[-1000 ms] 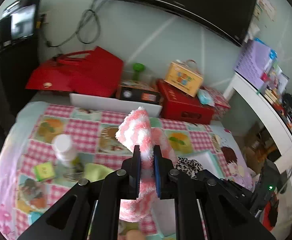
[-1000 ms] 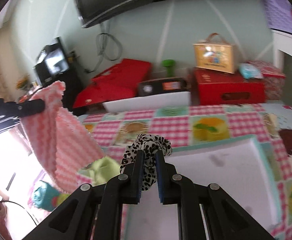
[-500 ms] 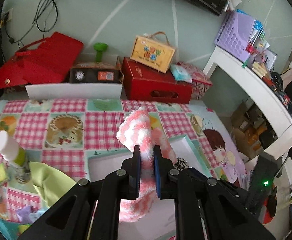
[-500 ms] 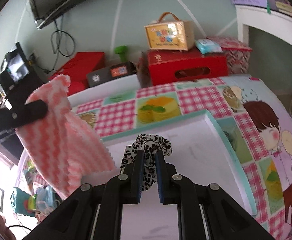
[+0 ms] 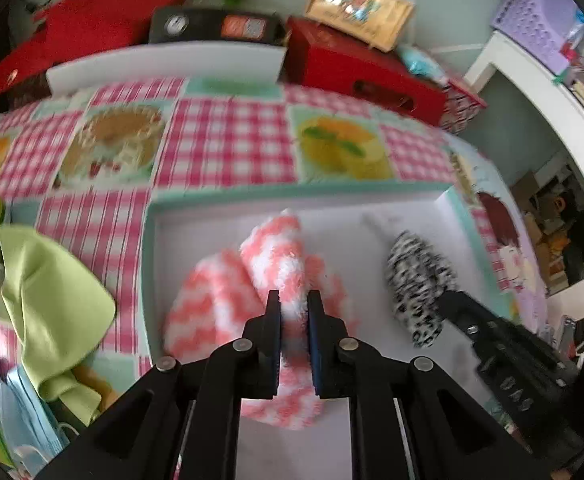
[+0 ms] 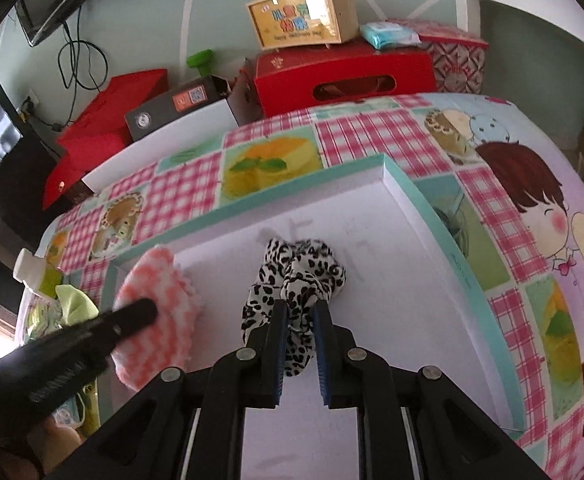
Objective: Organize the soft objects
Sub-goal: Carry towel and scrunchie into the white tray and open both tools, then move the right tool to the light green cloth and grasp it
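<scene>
My left gripper [image 5: 293, 300] is shut on a pink-and-white fluffy cloth [image 5: 228, 292], which now rests inside the white tray with a teal rim [image 5: 292, 194]. My right gripper [image 6: 299, 308] is shut on a leopard-print scrunchie [image 6: 295, 276], low over the tray floor [image 6: 391, 272]. The scrunchie also shows in the left wrist view [image 5: 419, 280], to the right of the cloth. The cloth shows in the right wrist view [image 6: 152, 312], at the tray's left side, with the left gripper's finger across it.
A lime green cloth [image 5: 48, 300] and a white bottle [image 6: 28, 270] lie left of the tray on the checked tablecloth [image 5: 224, 144]. Red boxes [image 6: 343, 76], a yellow carry box [image 6: 303, 10] and a black box [image 5: 216, 26] line the back wall. A white desk [image 5: 547, 92] stands right.
Both grippers have come down over the tray. The pink cloth went from hanging in the air to resting in the tray, and the scrunchie moved down close to the tray floor.
</scene>
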`<action>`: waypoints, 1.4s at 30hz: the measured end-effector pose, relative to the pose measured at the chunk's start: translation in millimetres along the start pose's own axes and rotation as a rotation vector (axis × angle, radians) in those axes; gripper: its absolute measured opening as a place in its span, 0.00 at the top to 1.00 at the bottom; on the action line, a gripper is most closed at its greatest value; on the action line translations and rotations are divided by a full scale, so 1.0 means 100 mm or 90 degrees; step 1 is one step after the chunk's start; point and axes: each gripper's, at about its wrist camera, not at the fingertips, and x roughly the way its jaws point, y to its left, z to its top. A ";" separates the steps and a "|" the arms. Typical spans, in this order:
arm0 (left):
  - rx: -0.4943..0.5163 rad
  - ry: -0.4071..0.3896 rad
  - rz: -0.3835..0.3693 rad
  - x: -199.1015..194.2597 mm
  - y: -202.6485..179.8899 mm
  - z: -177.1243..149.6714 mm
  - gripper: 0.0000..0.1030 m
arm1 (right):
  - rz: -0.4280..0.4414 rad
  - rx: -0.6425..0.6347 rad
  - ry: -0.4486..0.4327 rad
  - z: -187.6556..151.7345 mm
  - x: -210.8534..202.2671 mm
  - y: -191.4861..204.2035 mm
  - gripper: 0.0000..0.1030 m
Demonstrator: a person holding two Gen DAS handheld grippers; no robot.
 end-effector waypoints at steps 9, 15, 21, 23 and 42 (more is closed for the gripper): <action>-0.025 0.012 -0.001 -0.01 0.10 -0.14 0.86 | -0.028 -0.020 0.029 -0.07 0.06 0.04 0.80; -0.035 -0.003 0.016 -0.20 0.12 -0.10 0.61 | -0.059 -0.053 0.027 -0.05 -0.04 0.15 0.54; -0.048 -0.026 0.040 -0.40 0.16 -0.09 0.38 | -0.068 -0.082 0.012 -0.03 -0.17 0.28 0.42; -0.053 -0.036 0.053 -0.44 0.20 -0.08 0.34 | -0.068 -0.088 0.013 -0.03 -0.18 0.32 0.39; -0.132 -0.085 0.118 -0.92 0.96 -0.04 0.14 | -0.034 -0.142 0.016 -0.10 -0.13 0.70 0.00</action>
